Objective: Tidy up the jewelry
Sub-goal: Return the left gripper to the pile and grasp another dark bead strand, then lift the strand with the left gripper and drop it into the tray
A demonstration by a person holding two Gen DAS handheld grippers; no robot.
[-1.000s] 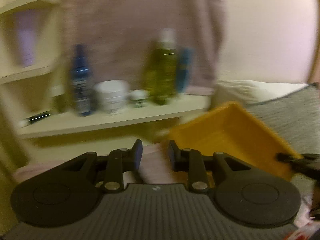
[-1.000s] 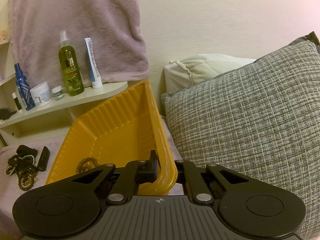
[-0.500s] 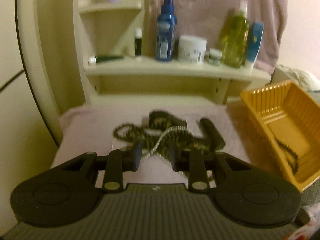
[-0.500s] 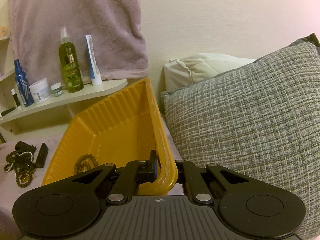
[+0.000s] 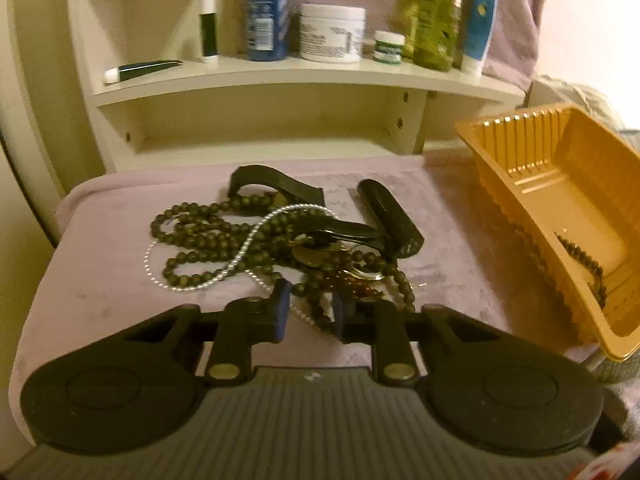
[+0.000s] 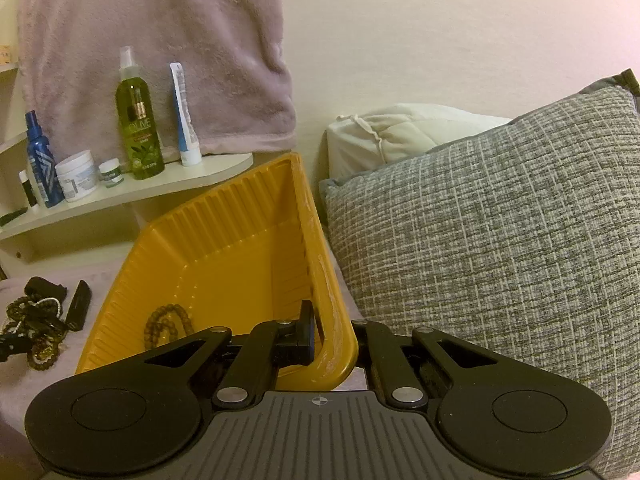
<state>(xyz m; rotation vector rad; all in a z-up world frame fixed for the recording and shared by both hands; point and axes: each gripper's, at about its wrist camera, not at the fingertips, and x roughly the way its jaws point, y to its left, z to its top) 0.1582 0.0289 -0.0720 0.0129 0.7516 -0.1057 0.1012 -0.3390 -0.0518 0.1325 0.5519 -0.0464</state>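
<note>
In the yellow tray (image 6: 224, 264), gripped by the right gripper (image 6: 332, 340), 1 bead bracelet (image 6: 166, 322); left gripper (image 5: 308, 312) closing, empty.

Tongs (image 5: 308, 312) closing over bead strands (image 5: 224, 240), yellow tray (image 5: 520, 184)

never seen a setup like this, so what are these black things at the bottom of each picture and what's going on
The black shapes are hand-held grippers: a person holds one two-finger clamp in each hand, and a wide-angle camera on each looks out along its fingers.

The left-hand view shows the left gripper low over a pile of jewelry on a pinkish cloth: dark bead strands, a pearl-like strand and some black pieces. Its jaws are closing, with a bead strand lying between them but not yet pinched.

The right-hand view shows the right gripper shut on the rim of a yellow tray, holding it tilted. One bead bracelet already lies inside. A grey cushion sits beside the tray, and a shelf of bottles and jars stands behind.
</note>
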